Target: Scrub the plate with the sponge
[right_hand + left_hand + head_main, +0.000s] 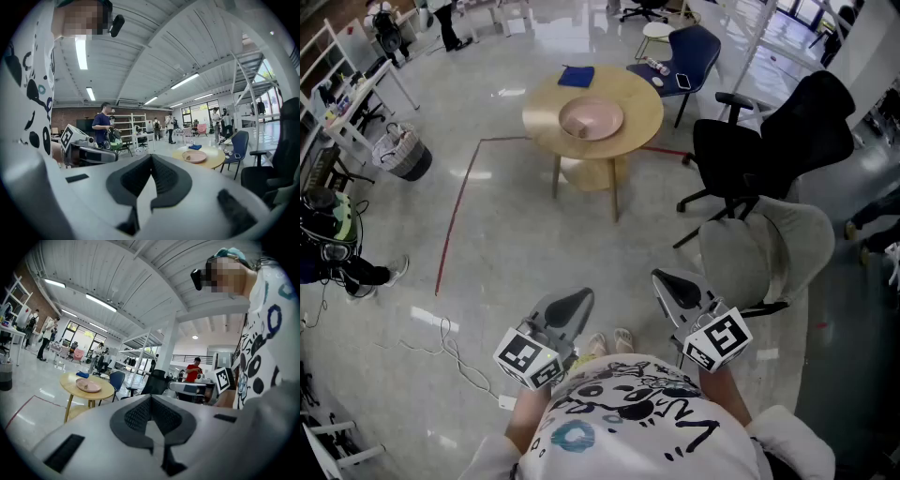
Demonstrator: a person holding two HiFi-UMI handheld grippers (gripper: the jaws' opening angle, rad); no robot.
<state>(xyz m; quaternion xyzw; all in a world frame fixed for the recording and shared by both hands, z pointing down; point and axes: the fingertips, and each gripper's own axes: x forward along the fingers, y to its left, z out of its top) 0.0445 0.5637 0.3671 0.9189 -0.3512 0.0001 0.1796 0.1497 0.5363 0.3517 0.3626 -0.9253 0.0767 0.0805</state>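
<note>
A pink plate (591, 119) sits in the middle of a round wooden table (633, 131) across the room. A blue sponge (577, 77) lies at the table's far edge. Both grippers are held close to the person's body, far from the table. The left gripper (578, 298) and right gripper (667, 280) are shut and hold nothing. The left gripper view shows the plate (88, 386) and sponge (82, 374) beyond the shut left gripper (150, 398). The right gripper view has the plate (194, 156) and sponge (195, 146) beyond the shut right gripper (151, 158).
A black office chair (769, 141) and a grey chair (773, 248) stand to the right between me and the table. A blue chair (692, 52) is behind the table. Red floor tape (455, 220), a basket (401, 152) and floor cables (455, 356) lie to the left.
</note>
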